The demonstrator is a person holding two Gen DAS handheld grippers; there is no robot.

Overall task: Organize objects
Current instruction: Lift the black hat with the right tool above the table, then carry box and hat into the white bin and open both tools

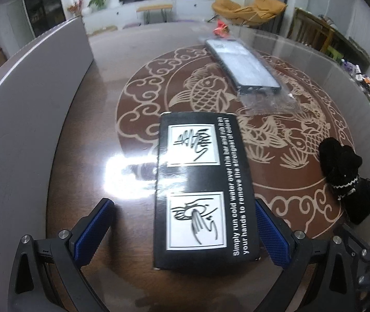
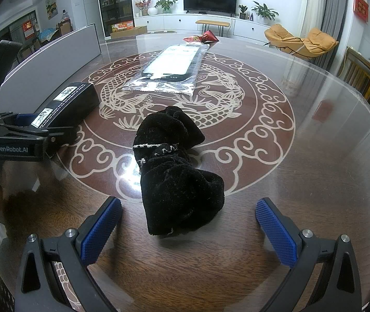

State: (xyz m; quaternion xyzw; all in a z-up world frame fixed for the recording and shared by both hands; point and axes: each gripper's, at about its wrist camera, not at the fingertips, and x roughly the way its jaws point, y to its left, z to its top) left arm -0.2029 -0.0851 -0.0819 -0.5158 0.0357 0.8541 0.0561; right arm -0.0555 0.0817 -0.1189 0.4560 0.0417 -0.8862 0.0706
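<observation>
A black box with white hand-washing pictures (image 1: 200, 189) lies on the round table between the open fingers of my left gripper (image 1: 182, 228); its right pad (image 1: 273, 236) sits close against the box, the left pad (image 1: 91, 231) stands apart. The box also shows in the right wrist view (image 2: 65, 104). A black velvet pouch with a beaded cord (image 2: 177, 174) lies just ahead of my open right gripper (image 2: 187, 228), and shows in the left wrist view (image 1: 346, 179). A phone case in clear plastic wrap (image 2: 172, 65) lies farther back, also visible in the left wrist view (image 1: 244, 67).
The glass-topped table with a fish pattern (image 2: 302, 156) fills both views. A grey upright panel (image 1: 29, 98) stands along the left side. A red packet (image 2: 203, 37) lies at the far edge. The left gripper's body (image 2: 16, 140) is at the left.
</observation>
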